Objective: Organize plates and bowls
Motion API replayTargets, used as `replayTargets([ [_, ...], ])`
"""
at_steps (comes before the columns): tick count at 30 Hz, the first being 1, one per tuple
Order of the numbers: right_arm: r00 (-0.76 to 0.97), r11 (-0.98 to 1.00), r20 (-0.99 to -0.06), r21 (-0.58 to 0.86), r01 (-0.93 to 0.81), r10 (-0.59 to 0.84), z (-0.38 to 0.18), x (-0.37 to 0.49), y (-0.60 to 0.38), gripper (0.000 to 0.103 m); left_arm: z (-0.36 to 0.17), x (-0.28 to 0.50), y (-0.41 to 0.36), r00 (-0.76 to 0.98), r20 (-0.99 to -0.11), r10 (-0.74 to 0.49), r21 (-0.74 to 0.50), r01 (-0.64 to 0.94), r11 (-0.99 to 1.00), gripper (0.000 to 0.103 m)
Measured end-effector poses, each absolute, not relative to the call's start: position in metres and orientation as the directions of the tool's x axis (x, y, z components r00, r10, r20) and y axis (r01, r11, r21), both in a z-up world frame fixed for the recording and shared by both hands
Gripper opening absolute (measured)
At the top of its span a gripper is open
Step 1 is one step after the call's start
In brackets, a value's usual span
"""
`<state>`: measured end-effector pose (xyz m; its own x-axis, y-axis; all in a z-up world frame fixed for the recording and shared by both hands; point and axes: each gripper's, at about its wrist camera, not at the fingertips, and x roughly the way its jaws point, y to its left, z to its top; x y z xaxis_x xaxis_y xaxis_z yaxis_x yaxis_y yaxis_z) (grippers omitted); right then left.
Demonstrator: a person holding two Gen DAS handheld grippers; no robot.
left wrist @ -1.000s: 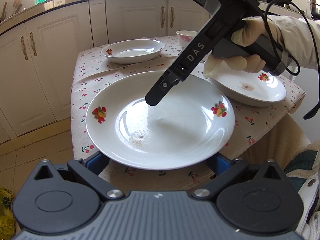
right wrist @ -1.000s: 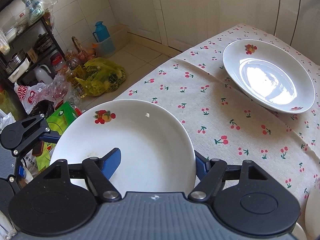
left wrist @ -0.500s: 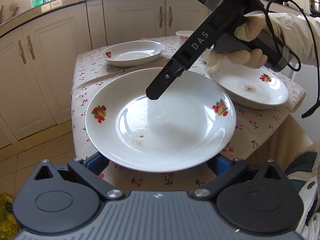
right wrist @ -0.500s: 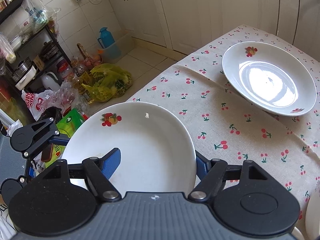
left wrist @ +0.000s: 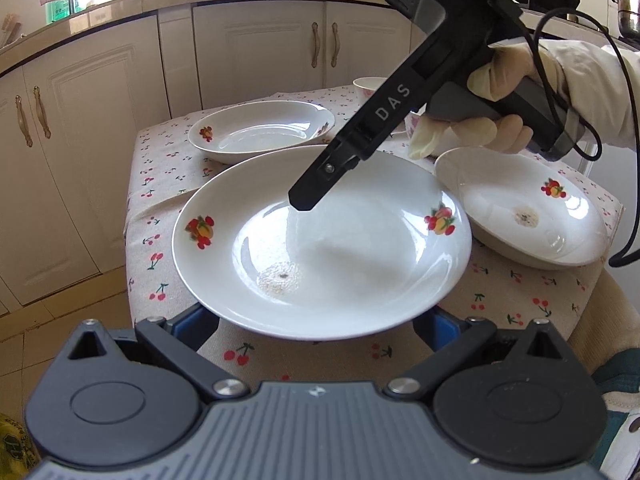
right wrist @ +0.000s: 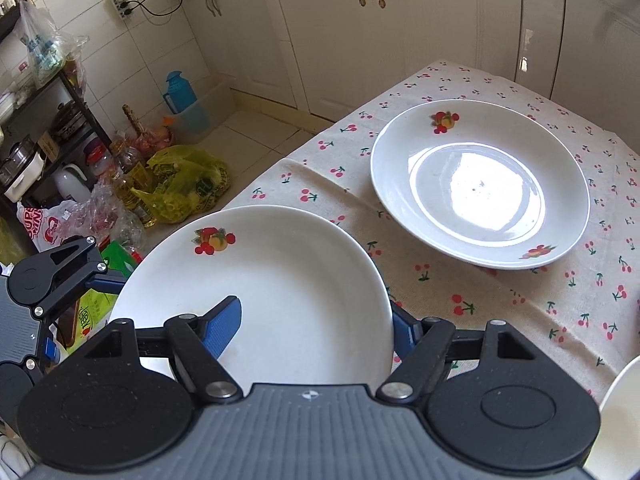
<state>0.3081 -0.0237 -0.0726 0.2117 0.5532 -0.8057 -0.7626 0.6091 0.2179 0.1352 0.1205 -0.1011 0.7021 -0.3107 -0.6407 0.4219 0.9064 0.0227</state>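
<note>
With both grippers clamped on opposite rims to keep it level, the large plate (left wrist: 320, 240) is travelling over the table (right wrist: 500, 320). The right gripper (right wrist: 316, 320) and left gripper (left wrist: 316, 332) are likely aiming it at the deep plate (right wrist: 480, 184) beyond, for stacking.

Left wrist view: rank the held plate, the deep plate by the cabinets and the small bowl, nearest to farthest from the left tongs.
1. Held plate: in the left tongs, centre, lifted over the table edge.
2. Deep plate: behind it, left of centre, on the cloth.
3. Small bowl: farthest, back right, partly hidden by the right tongs.
</note>
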Motion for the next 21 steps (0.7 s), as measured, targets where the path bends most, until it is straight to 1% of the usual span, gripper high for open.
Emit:
replayTargets([
  [7,0.228,0.627,-0.808,0.209,-0.751,0.543,-0.077,0.321,-0.026,0.081,-0.106,0.151,0.118,0.69,-0.65,-0.317,0.016,0.43,0.903,0.102],
  [15,0.234,0.64,-0.814,0.204,-0.741,0.531,-0.083,0.325,-0.03,0.081,-0.107,0.152,0.113,0.69,-0.651,-0.316,0.028,0.438,0.898,0.102],
  [21,0.235,0.633,-0.817,0.192,-0.75,0.526,-0.083,0.324,-0.03,0.086,-0.108,0.154,0.111,0.685,-0.654,-0.32,0.029,0.446,0.894,0.102],
])
